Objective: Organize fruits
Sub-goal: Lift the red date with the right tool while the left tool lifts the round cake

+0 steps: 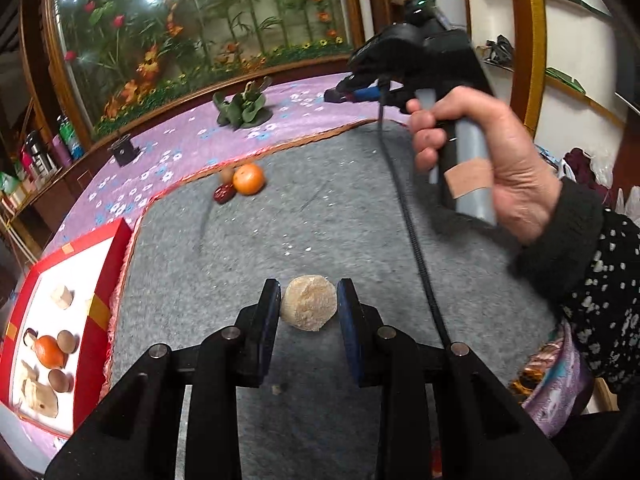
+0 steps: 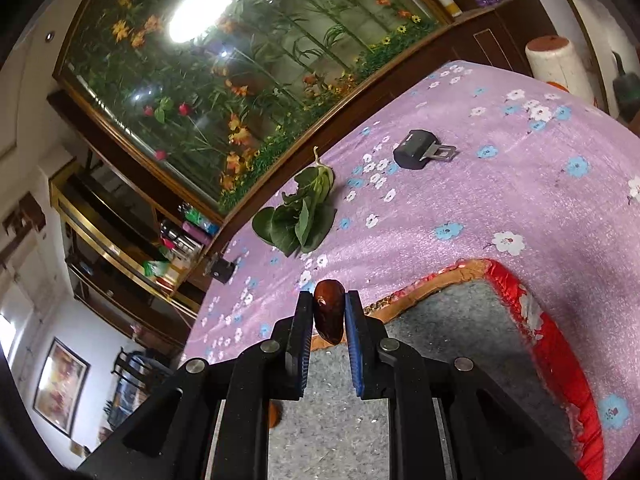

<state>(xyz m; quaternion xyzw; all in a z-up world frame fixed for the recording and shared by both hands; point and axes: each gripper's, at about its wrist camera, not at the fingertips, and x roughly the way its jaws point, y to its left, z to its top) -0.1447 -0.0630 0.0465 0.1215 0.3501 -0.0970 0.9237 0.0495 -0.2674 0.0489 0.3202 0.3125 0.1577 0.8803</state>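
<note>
Grey felt mat (image 1: 320, 208) covered the worktop. Left hand-held gripper (image 1: 309, 308) was clamped on a beige fruit lump (image 1: 308, 307); right hand-held gripper (image 2: 329, 312) pinched one red date (image 2: 329, 316). Carrying step, judged: next, both go to the red tray (image 1: 116, 248). On mat: one orange (image 1: 248, 178), one date (image 1: 222, 193).

It was a lived-in home. A purple flower-printed cloth (image 2: 520, 184) covered the worktop, with a grey felt mat (image 1: 320, 220) over it. Behind stood a large wood-framed picture of flowers and bamboo (image 2: 224, 80), dark wooden shelves crowded with bottles and cups (image 2: 176, 236), and a framed painting on a white wall (image 2: 60, 392).
</note>
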